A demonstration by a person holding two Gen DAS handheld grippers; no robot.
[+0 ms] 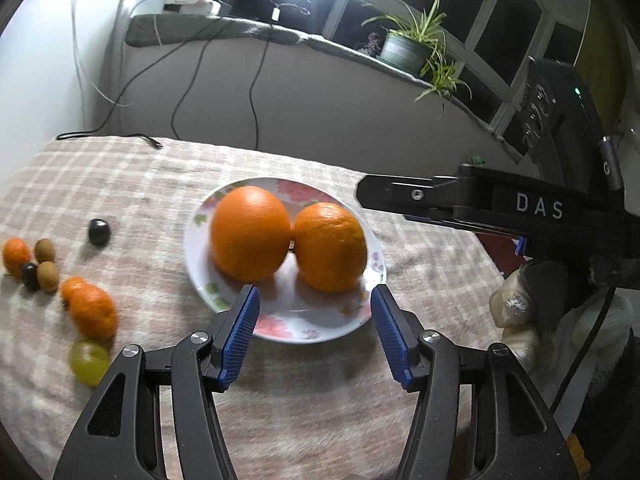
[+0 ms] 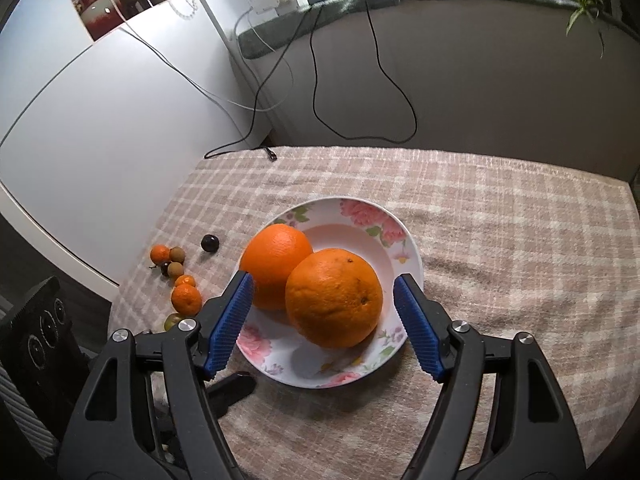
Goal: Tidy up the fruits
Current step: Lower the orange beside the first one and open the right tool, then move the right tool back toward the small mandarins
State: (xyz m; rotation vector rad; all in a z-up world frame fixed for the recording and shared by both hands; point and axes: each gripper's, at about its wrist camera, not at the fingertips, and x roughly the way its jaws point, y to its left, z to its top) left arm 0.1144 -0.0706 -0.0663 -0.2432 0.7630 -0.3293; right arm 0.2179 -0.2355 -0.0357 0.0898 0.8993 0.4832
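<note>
Both tools, left [image 1: 315,300] and right [image 2: 324,292], gape empty; nudging the 2 touching oranges [image 2: 334,298] could roll them off the plate [image 2: 404,236]

Two oranges [image 2: 316,284] crowd the plate [image 2: 404,240]; small fruits [image 2: 178,276] block nine o'clock; the desk [image 2: 520,240] lies open at three.

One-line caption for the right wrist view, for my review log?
Open right gripper poised around the nearer of two oranges on a floral plate; small fruits scattered beside it.
</note>
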